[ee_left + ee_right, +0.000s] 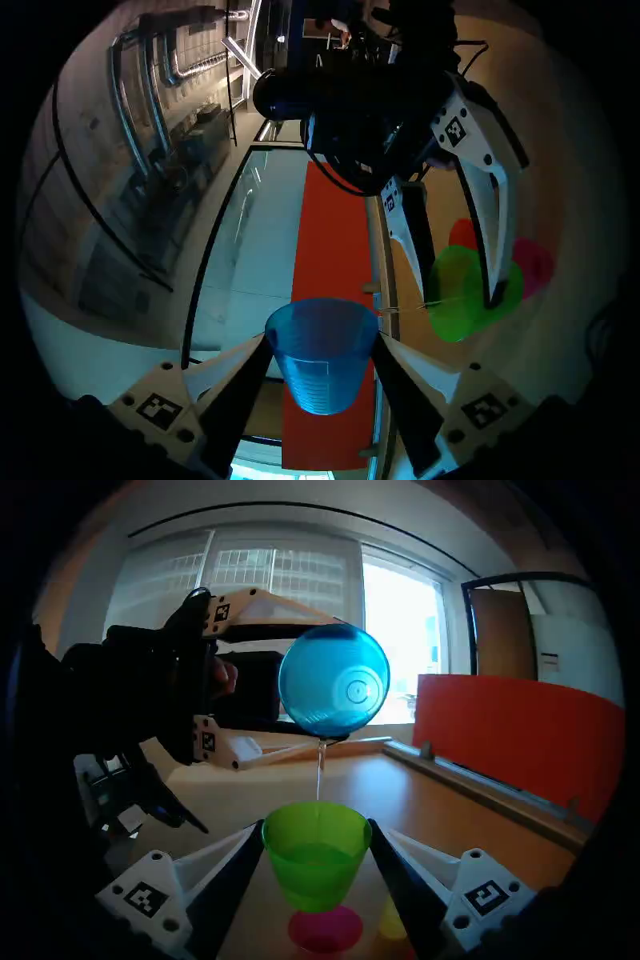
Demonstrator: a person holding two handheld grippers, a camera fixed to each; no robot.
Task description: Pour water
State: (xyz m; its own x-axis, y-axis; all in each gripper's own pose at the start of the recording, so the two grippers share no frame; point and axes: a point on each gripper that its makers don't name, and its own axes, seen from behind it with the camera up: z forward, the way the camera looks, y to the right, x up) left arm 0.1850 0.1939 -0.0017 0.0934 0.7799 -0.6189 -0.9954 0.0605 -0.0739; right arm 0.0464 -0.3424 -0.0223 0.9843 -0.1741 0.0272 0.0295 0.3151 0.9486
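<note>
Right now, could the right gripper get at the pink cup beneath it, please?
Probably not yet: the right gripper is shut on the green cup, which is taking water from the blue cup. The pink cup sits below, otherwise unblocked.

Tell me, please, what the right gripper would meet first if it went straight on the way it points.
Most likely the tilted blue cup held in the left gripper, almost dead ahead; depth is hard to judge.

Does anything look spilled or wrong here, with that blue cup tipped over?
Nothing stands out. The blue cup in the left gripper is tipped to pour: a thin stream falls into the green cup held by the right gripper. I see no puddle on the table.
</note>
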